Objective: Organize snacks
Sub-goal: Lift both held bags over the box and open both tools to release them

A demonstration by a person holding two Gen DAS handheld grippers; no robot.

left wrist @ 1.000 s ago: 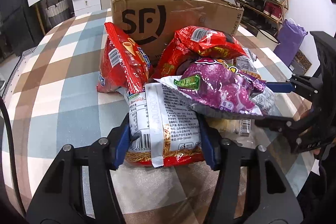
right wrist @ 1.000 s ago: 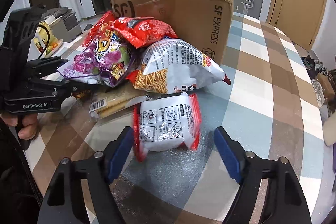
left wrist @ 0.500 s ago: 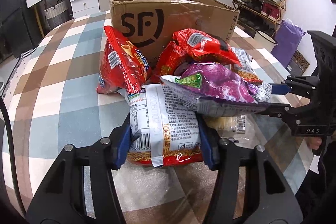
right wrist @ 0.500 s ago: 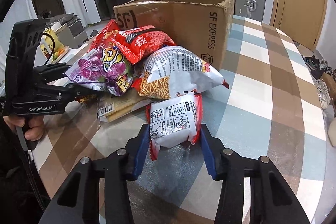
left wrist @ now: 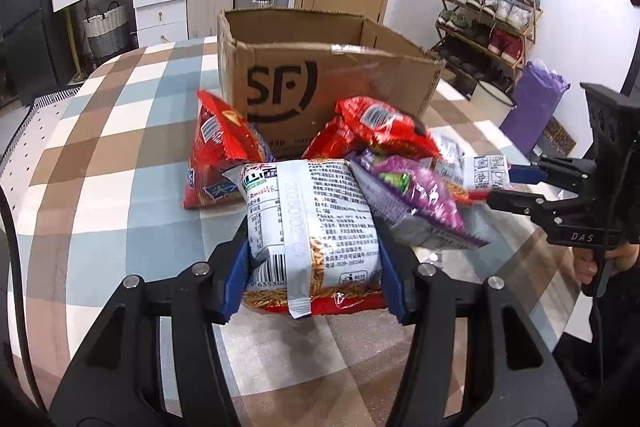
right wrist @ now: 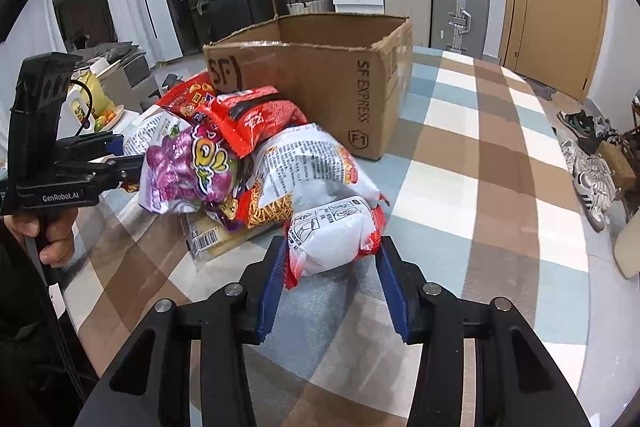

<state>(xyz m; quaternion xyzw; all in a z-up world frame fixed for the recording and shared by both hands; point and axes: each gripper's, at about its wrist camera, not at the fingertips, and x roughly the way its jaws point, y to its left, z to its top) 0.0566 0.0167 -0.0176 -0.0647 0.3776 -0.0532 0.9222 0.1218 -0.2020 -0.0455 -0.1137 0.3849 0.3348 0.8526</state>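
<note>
Near the front edge of the checked table [left wrist: 100, 187], the left gripper [left wrist: 314, 277] is clamping a white noodle-snack bag [left wrist: 312, 223] between its blue pads, the bag's lower end sitting between the jaws. At the right end of the snack pile, the right gripper [right wrist: 332, 287] is gripping a small white packet with red ends [right wrist: 334, 235]; its jaws have just been closing and are now pressing both sides of the packet. Behind both bags, a purple bag [right wrist: 188, 171] and red bags [left wrist: 384, 129] are lying heaped against the front wall of the open cardboard box [left wrist: 344, 83], which is standing toward the table's far edge.
</note>
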